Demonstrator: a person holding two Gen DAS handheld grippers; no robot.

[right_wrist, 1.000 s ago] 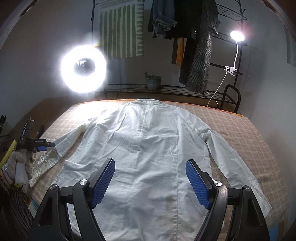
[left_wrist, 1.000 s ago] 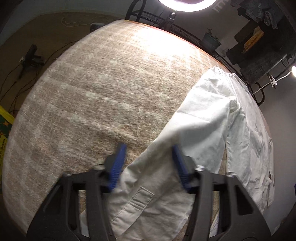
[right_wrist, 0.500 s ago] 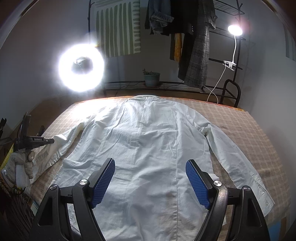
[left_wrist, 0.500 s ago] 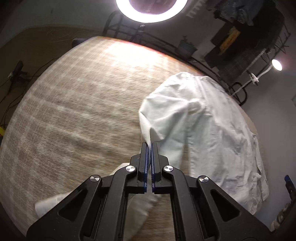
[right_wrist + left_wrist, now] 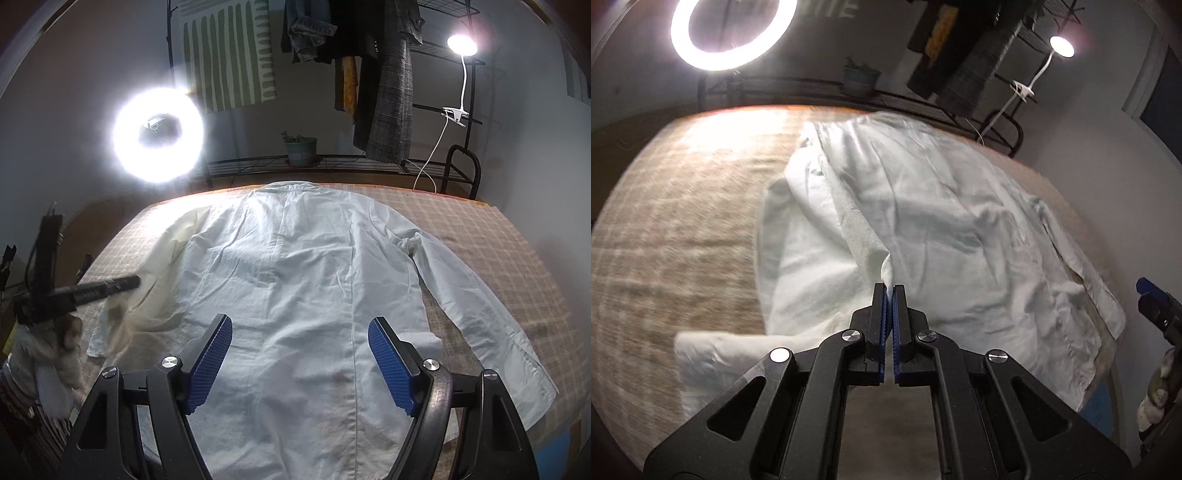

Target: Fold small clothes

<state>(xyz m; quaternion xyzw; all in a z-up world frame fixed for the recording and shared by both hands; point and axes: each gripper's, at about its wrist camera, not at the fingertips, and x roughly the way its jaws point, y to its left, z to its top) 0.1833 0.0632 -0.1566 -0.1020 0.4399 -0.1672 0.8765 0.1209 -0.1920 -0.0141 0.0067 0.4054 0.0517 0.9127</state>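
Observation:
A white long-sleeved shirt (image 5: pixel 295 280) lies back-up on a checked beige table (image 5: pixel 498 251), collar at the far edge. My left gripper (image 5: pixel 890 290) is shut on the shirt's left sleeve (image 5: pixel 857 221) and holds it lifted, drawn in toward the shirt's body. It also shows in the right wrist view (image 5: pixel 125 283) at the left, with the sleeve (image 5: pixel 155 280) hanging from it. My right gripper (image 5: pixel 300 363) is open and empty above the shirt's lower back. The right sleeve (image 5: pixel 480 306) lies flat, stretched toward the near right corner.
A bright ring light (image 5: pixel 159 134) stands behind the table's far left. A black rack (image 5: pixel 332 162) with a plant pot (image 5: pixel 301 149), hanging clothes (image 5: pixel 388 74) and a clip lamp (image 5: pixel 461 44) runs along the back wall. The table's near edge is below my right gripper.
My left gripper shut on the left sleeve, lifted it and carried it in toward the shirt's body. My right gripper stayed open, hovering over the lower back.

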